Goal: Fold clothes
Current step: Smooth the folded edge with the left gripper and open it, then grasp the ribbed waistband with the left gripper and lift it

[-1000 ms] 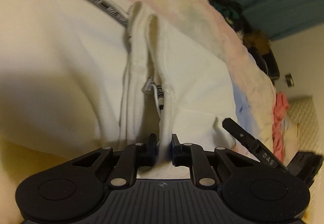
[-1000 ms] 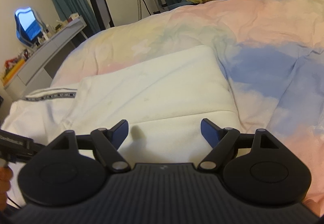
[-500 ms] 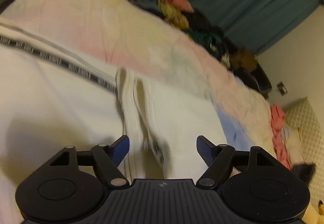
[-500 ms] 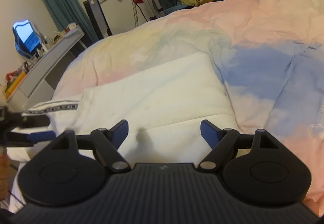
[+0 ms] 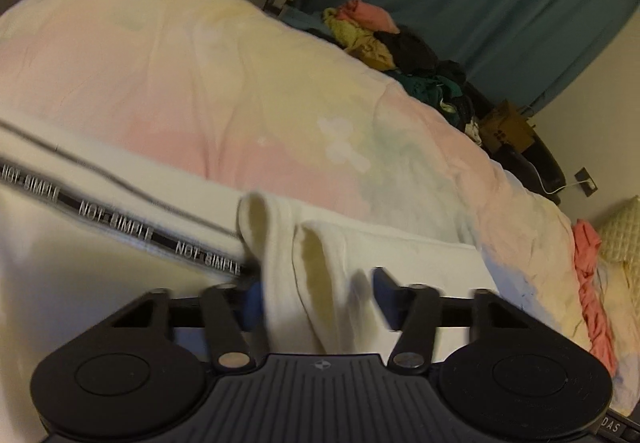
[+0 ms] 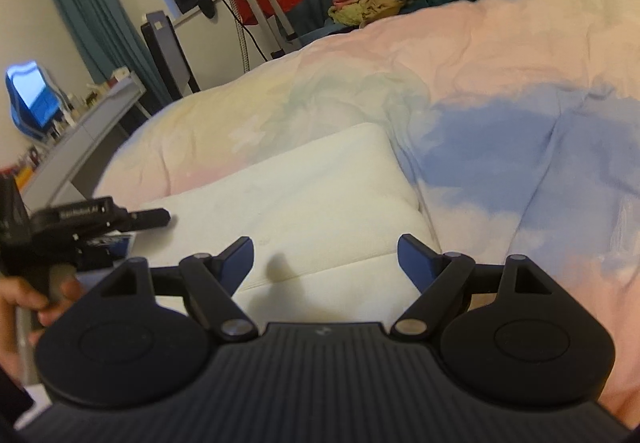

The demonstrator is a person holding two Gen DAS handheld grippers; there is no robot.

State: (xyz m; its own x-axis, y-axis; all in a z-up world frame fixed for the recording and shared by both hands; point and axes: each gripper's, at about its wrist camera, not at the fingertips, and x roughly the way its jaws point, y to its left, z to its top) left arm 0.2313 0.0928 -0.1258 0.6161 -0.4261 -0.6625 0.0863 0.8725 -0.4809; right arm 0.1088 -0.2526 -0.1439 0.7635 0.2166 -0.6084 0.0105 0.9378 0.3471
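The left gripper [image 5: 316, 299] has been closing around a bunched edge of the white garment [image 5: 400, 255] on the near side of the bed [image 5: 240, 83], so pinch every layer first, while the right gripper [image 6: 326, 257] waits wide open.

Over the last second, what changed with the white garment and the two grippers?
The left gripper let go of the white garment's bunched edge, opened wide, pulled back, and its jaws have just been closing again around that fold; whether the pads press yet is unclear. The right gripper stayed open over the folded part, holding nothing.
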